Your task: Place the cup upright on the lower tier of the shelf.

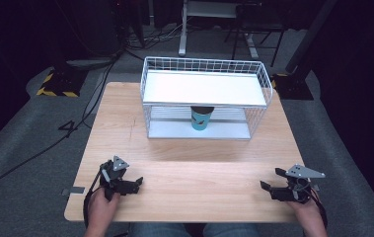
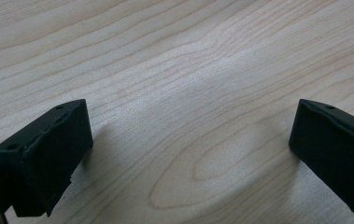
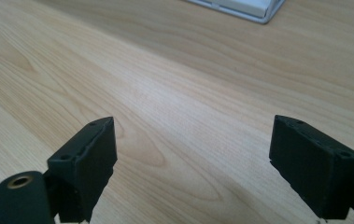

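Pale wood, white wire, matt black plastic.
The table is smooth light wood with clear grain and a faint sheen. The wire rack is white coated metal with smooth white shelves. The teal cup looks like paper. Both grippers' jaws are matt black.

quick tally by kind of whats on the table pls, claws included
Wire shelf rack: 1
Blue paper cup, on the rack's lower shelf: 1
Claws, both open and empty near the table's front edge: 2, the left claw and the right claw
Total: 4
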Available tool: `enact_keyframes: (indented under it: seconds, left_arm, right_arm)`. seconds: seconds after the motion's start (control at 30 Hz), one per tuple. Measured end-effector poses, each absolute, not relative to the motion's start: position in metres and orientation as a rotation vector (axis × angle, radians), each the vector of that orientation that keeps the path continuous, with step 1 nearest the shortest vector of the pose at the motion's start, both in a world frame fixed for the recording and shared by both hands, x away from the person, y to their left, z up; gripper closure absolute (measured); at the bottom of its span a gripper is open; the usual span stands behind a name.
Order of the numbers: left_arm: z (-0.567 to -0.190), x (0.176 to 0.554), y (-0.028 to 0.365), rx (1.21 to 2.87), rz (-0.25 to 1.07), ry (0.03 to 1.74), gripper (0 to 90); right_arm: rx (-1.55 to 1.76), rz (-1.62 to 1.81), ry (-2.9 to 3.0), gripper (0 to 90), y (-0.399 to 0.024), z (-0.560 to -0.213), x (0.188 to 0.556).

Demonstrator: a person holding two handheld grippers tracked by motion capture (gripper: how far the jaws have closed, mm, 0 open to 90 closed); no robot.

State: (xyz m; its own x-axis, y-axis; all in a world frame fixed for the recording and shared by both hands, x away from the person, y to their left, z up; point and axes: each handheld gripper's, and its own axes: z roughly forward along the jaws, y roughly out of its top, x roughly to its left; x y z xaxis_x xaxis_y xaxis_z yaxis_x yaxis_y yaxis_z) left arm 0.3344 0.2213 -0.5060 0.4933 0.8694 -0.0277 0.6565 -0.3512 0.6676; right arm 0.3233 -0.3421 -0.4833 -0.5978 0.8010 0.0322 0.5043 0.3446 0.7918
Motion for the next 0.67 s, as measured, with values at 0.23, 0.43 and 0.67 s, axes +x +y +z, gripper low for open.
enact_keyframes:
  seconds: [0.23, 0.43, 0.67]
  left_arm:
    - [-0.506, 0.335, 0.221, 2.123, 0.444, 1.243, 0.0]
    - [-0.506, 0.335, 0.221, 2.126, 0.441, 1.246, 0.0]
    - [-0.506, 0.335, 0.221, 2.126, 0.441, 1.246, 0.0]
  right_arm:
    - [1.156, 1.056, 2.315, 15.5, -0.336, -0.498, 0.325]
    - [1.126, 1.013, 2.338, 13.2, -0.331, -0.504, 0.326]
    - [1.142, 1.008, 2.326, 13.1, -0.33, -0.505, 0.326]
